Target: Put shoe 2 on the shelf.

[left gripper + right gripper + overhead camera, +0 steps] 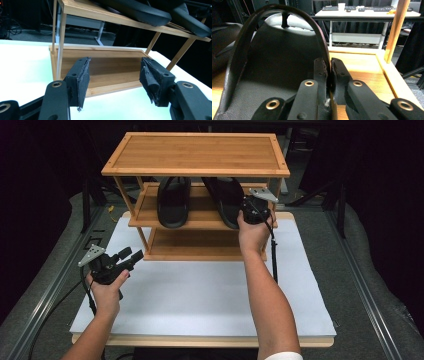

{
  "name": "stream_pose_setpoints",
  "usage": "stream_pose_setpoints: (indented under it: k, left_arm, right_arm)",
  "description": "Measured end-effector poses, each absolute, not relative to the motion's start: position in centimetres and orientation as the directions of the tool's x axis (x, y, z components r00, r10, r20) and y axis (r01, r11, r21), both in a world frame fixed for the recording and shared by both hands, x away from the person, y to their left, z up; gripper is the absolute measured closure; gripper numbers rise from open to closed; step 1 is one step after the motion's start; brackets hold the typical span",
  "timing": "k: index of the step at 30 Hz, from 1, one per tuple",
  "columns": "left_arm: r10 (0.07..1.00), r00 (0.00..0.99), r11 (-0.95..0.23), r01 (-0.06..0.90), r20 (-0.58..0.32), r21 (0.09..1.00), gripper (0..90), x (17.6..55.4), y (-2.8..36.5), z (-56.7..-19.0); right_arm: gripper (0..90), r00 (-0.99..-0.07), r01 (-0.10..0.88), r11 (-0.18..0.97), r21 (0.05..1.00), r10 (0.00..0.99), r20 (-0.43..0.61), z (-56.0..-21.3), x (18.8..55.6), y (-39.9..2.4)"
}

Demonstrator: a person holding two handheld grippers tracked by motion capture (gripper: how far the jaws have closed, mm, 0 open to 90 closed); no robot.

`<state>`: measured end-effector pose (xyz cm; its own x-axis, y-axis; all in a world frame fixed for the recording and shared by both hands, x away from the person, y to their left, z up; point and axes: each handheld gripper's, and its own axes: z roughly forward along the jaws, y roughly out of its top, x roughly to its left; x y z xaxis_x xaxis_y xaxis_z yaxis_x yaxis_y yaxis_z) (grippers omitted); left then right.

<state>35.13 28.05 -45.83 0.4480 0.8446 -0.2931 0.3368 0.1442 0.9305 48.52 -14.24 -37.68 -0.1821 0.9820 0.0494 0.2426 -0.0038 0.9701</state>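
1. Fingers of the right gripper (329, 82) are seen in the right gripper view pinched shut on the side rim of the right black slipper (274, 75), the thin edge of its strap caught between the pads.
2. Fingers of the left gripper (116, 80) are spread apart with nothing between them; in the high view the left gripper (131, 258) is held low over the white table (200, 295), just in front of the bamboo rack's bottom shelf (110, 66).
3. Farther back, the right slipper (227, 200) is seen lying on the middle shelf (197, 220) of the bamboo shoe rack (197, 152), beside the left black slipper (173, 200), close to it though contact cannot be told.
4. The step in hand is judged to be handling the right slipper on the middle shelf, either pulling it out or seating it; which one cannot be told.
5. For a clean move, the grip should be kept firm on the rim, since so thin an edge could slip from the pads.
6. The slipper is best slid level along the shelf, clear of the right front post (395, 30) and the top shelf above.
7. The neighbouring slipper should not be nudged, and the open left gripper could be kept ready to steady the rack.
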Motion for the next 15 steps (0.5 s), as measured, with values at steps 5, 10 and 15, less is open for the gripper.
stream_pose_setpoints:
  k: [5, 10, 15]
  left_arm:
    - [0.845, 0.45, 0.139, 0.34, -0.291, 0.93, 40.8, 35.2, 28.0, -45.9]
    - [0.844, 0.453, 0.135, 0.34, -0.288, 0.931, 40.8, 35.2, 27.9, -45.9]
    - [0.878, 0.414, 0.106, 0.321, -0.24, 0.941, 41.0, 35.4, 27.2, -45.8]
  right_arm:
    - [80.2, -0.194, 0.246, -0.031, 0.969, 0.978, 0.081, -37.5, 48.7, -14.2]
    - [74.5, -0.219, 0.232, -0.024, 0.972, 0.973, 0.076, -37.1, 48.4, -13.9]
    - [71.1, -0.253, 0.227, -0.008, 0.974, 0.965, 0.067, -37.0, 47.7, -13.9]
